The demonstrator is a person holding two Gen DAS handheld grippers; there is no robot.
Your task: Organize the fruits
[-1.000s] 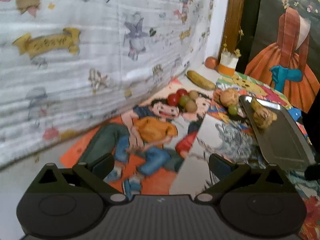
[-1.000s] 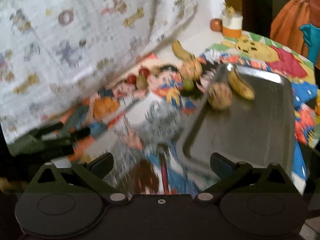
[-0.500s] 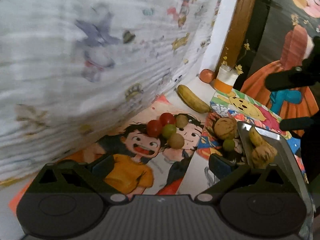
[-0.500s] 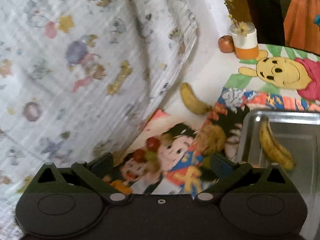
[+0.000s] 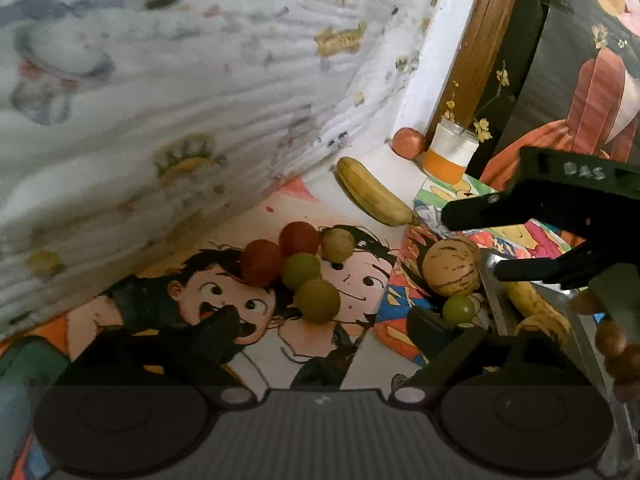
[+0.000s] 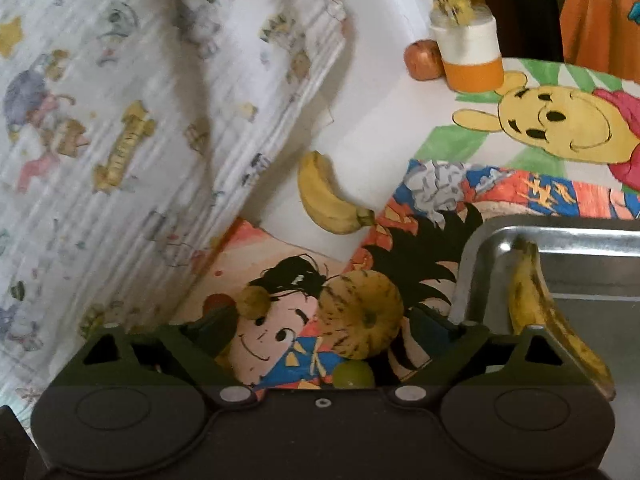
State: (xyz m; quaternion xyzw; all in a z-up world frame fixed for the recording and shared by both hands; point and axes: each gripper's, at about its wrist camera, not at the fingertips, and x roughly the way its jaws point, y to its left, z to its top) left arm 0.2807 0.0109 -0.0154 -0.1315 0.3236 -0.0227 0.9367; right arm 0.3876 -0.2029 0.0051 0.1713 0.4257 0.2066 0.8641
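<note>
The right gripper hangs with jaws spread and empty around the striped melon, which sits on the table beside the steel tray. The left gripper, also released and empty, faces the cluster of small round fruits. The risk: closing off-centre could squirt the round melon sideways into the green grape or against the tray's rim.

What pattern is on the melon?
Melon: pale yellow with dark streaks and speckles, clearest in the right wrist view.
</note>
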